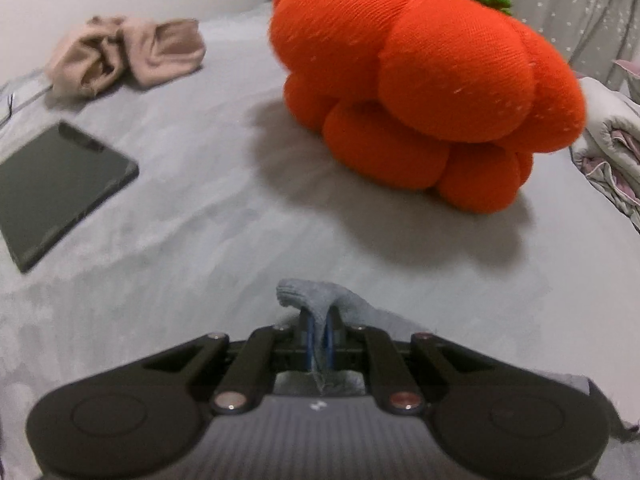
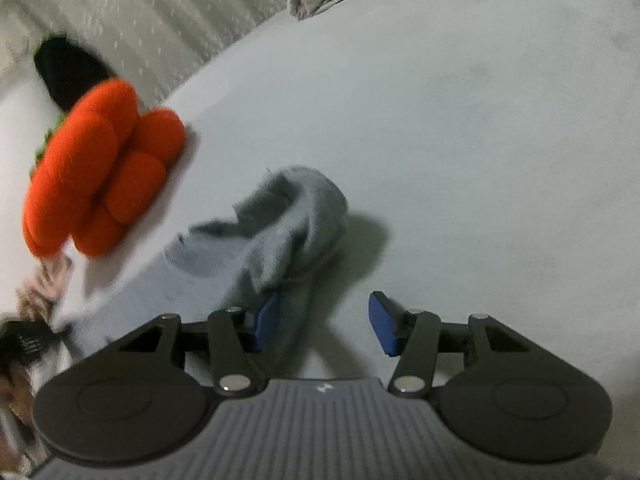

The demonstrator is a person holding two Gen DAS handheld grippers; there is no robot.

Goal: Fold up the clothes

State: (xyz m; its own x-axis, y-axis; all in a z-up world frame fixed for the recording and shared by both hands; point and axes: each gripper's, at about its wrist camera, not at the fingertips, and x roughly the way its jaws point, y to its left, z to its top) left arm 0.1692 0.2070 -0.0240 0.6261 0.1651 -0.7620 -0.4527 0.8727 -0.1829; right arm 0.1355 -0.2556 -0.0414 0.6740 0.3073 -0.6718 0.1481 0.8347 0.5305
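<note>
In the left wrist view my left gripper is shut on a pinch of grey knitted garment, which pokes up between the blue pads just above the grey bed sheet. In the right wrist view the same kind of grey garment lies bunched on the sheet and stretches toward the lower left. My right gripper stands open over its near edge. Fabric drapes against the left blue pad; the right pad is bare.
A big orange pumpkin plush sits on the bed beyond the left gripper, also seen as plush. Crumpled beige clothes and a dark flat tablet lie at the left. Folded bedding is at the right edge.
</note>
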